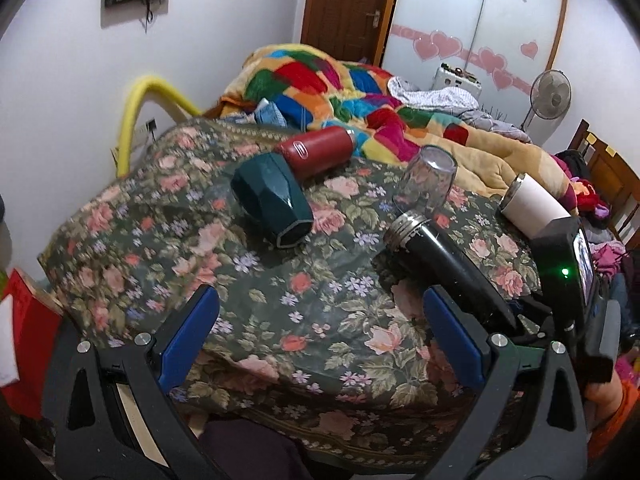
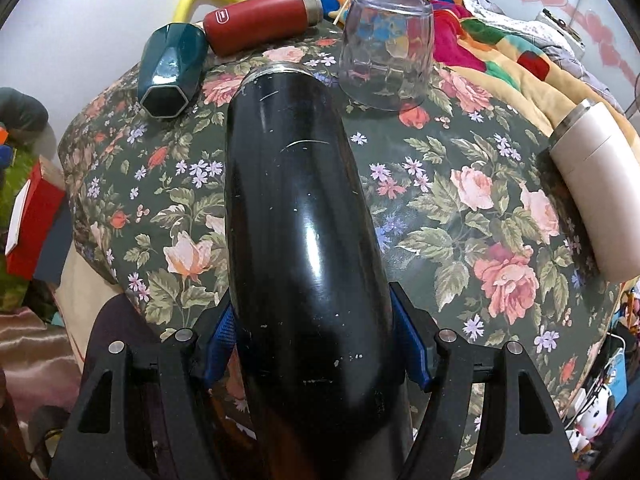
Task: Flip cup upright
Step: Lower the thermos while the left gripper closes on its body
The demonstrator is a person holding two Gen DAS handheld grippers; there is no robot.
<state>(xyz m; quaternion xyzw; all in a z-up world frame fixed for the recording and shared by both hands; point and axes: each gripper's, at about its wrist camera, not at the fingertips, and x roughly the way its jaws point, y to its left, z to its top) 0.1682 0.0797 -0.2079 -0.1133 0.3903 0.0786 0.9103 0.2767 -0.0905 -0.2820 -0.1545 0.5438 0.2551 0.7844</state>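
Observation:
A black flask cup (image 2: 296,216) with a steel threaded rim lies lengthwise between my right gripper's (image 2: 320,344) blue pads, which are shut on its base end. It also shows in the left wrist view (image 1: 444,264), tilted, rim pointing away, with the right gripper's body (image 1: 568,272) behind it. My left gripper (image 1: 320,340) is open and empty above the near edge of the floral cloth (image 1: 280,280). A clear glass (image 2: 386,48) stands upside down just beyond the flask's rim.
A teal faceted cup (image 2: 172,68), a red flask (image 2: 260,20) and a white flask (image 2: 596,184) lie on their sides on the cloth. A colourful blanket (image 1: 340,84) is piled behind. A red box (image 1: 24,340) sits at the left.

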